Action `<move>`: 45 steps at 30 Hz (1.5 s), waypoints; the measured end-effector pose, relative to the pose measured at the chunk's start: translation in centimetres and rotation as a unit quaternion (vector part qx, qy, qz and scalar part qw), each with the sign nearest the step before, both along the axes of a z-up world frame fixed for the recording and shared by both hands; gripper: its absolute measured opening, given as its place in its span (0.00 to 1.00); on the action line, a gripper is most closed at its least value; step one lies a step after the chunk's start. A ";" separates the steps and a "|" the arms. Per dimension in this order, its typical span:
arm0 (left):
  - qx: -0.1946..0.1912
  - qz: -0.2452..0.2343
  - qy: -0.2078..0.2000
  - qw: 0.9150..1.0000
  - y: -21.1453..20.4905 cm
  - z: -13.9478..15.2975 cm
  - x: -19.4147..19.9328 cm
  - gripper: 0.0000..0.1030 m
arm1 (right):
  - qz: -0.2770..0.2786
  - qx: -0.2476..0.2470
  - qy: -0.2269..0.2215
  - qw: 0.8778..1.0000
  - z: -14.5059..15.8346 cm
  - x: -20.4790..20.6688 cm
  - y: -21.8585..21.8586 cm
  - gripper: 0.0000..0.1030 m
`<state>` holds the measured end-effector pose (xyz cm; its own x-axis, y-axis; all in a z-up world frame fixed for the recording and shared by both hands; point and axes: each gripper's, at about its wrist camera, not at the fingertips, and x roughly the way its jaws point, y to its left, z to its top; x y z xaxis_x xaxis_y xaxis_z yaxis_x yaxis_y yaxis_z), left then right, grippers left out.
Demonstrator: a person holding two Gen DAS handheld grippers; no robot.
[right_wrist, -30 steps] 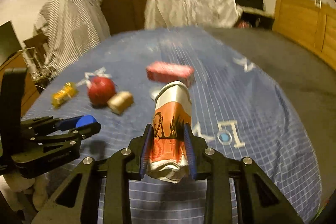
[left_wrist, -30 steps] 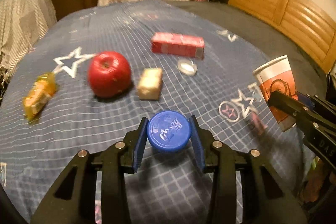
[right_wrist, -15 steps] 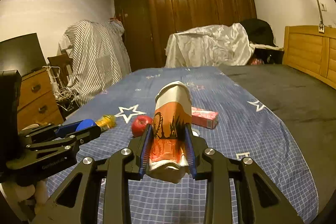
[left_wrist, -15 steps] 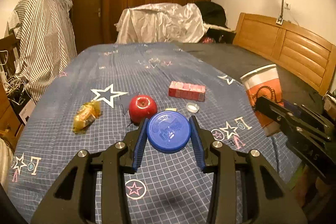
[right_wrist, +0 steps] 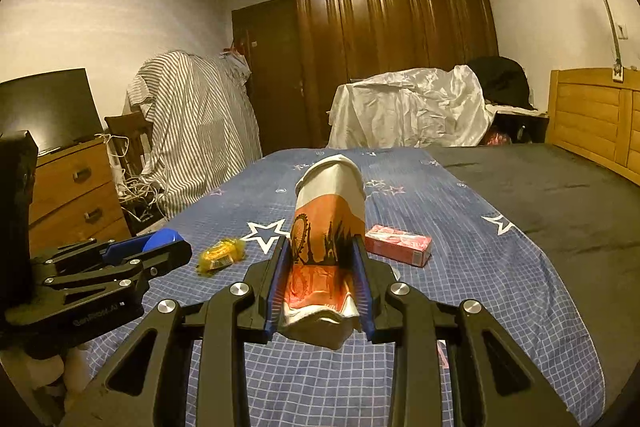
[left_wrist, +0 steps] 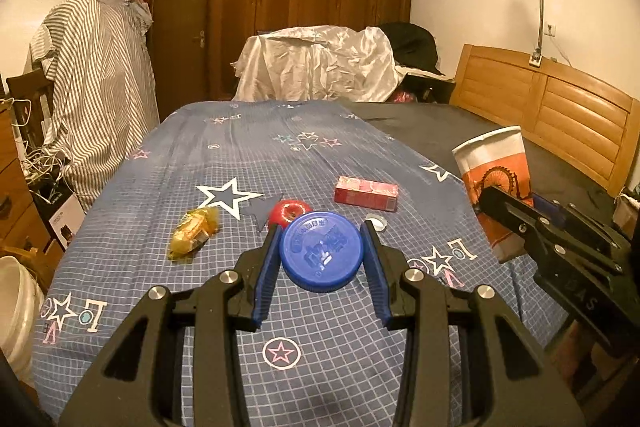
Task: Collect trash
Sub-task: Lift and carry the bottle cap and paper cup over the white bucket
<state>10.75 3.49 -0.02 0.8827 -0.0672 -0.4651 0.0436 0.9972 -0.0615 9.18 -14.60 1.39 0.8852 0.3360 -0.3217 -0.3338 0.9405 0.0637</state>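
Left wrist view: we're up above the bed (left_wrist: pixel 168 187) with both loads already in hand, so the relation that matters now is where the drop point sits. The only candidate we see is a pale bucket (left_wrist: pixel 16 311) at the far left edge, off the bed's near-left corner; whether it's the bin we can't confirm. That puts the left gripper (left_wrist: pixel 322 263) nearer to it than the right gripper (right_wrist: pixel 320 279). The left tongs are narrow, clamped on the blue lid (left_wrist: pixel 321 250) edge-on, its flat face tilted up at the camera. The right tongs are pinched on the paper cup (right_wrist: pixel 328 239), squashed at its base, long axis running forward along the fingers, mouth away from us. Left on the cover, well ahead of both tongs: red carton (left_wrist: pixel 366 193), apple (left_wrist: pixel 289 211), yellow wrapper (left_wrist: pixel 193 231), small white cap (left_wrist: pixel 377 222). Our guess: swing left, release the lid first, then the cup.
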 end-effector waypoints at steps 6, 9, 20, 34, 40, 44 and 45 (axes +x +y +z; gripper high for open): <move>-0.002 -0.002 -0.002 1.000 0.0 0.3 -0.2 0.37 | 0.000 -0.002 0.001 1.000 0.1 -0.1 0.3 0.31; -0.002 -0.002 -0.003 1.000 0.0 0.4 -0.3 0.37 | 0.002 -0.004 -0.001 1.000 0.2 -0.5 0.6 0.31; 0.005 0.064 0.000 0.998 5.9 1.3 -1.0 0.37 | 0.068 -0.008 0.007 0.998 1.9 0.6 5.9 0.31; 0.017 0.205 0.013 0.979 20.9 2.0 -5.3 0.37 | 0.208 -0.031 0.027 0.977 3.6 -0.1 25.0 0.31; 0.005 0.248 0.018 0.969 26.1 2.1 -8.0 0.37 | 0.264 -0.043 0.048 0.962 3.6 -0.6 33.9 0.31; -0.004 0.280 0.027 0.960 30.1 1.8 -10.1 0.37 | 0.297 -0.054 0.058 0.952 3.8 -1.1 39.9 0.31; -0.006 0.289 0.029 0.957 31.1 1.7 -10.7 0.37 | 0.305 -0.057 0.061 0.949 3.8 -1.3 41.4 0.31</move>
